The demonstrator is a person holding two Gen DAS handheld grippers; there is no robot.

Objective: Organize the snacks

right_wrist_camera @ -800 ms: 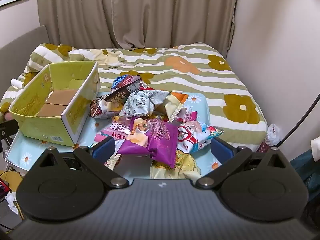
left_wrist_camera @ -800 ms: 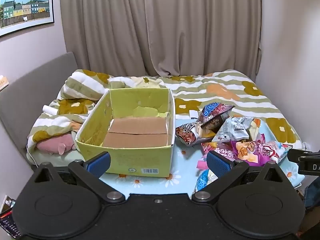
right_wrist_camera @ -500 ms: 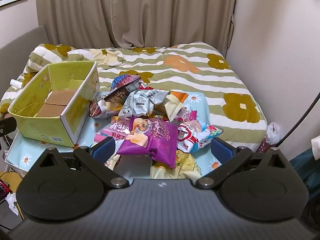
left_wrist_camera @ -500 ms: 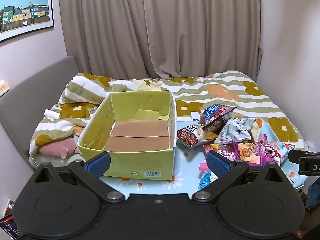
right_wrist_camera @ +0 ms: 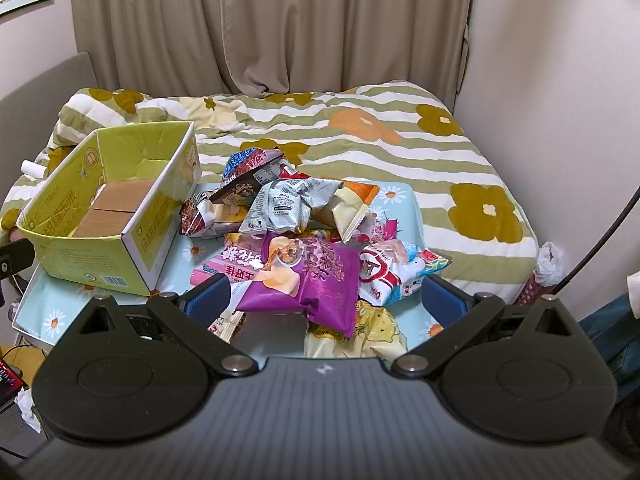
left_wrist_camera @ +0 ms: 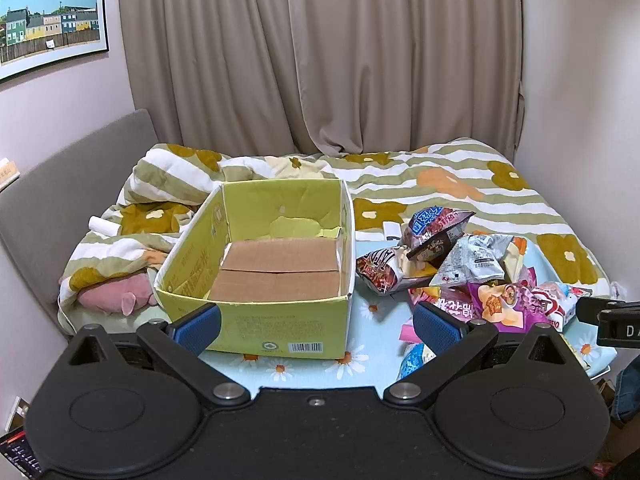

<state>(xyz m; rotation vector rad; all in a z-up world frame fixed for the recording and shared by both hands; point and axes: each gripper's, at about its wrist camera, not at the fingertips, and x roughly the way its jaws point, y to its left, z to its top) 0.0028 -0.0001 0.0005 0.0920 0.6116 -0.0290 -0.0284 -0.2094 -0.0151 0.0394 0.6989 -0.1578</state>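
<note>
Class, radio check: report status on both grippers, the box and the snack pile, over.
Left gripper open, empty, facing yellow box. Right gripper open, empty, over purple bag. Box holds no snacks; snack pile beside it. Nothing in the way.

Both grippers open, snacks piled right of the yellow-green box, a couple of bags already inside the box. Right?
Not quite. The left wrist view shows the yellow-green box holding no bags, only its bare cardboard floor. The snacks all lie piled to its right, and the left gripper and right gripper are open.
</note>
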